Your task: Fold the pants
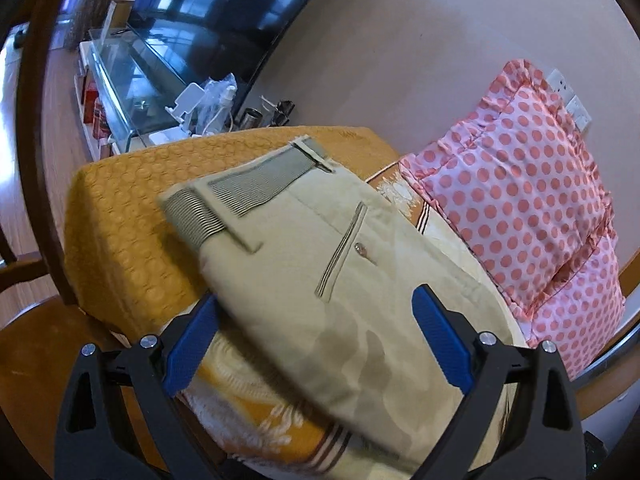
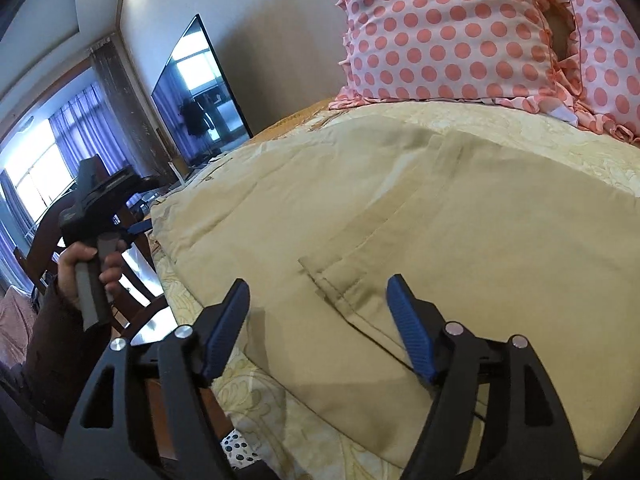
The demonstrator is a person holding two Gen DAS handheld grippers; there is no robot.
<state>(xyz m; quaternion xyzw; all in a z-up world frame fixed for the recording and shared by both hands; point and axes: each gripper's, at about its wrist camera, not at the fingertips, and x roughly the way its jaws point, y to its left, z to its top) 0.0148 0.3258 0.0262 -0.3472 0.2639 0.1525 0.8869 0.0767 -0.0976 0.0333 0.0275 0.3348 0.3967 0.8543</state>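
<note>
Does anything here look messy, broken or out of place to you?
Mostly tidy. The beige pants lie folded but at a slant across the patterned blanket. The polka-dot pillow has a gap in its ruffled edge, showing something brown behind. Both tongs, left and right, are open and empty.

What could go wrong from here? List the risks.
1. Both tongs, left and right, are open above the pants, so a shallow pinch may catch only the top layer.
2. The pants overhang the blanket edge and could slide off.
3. The pillow sits close, crowding the fold.
</note>
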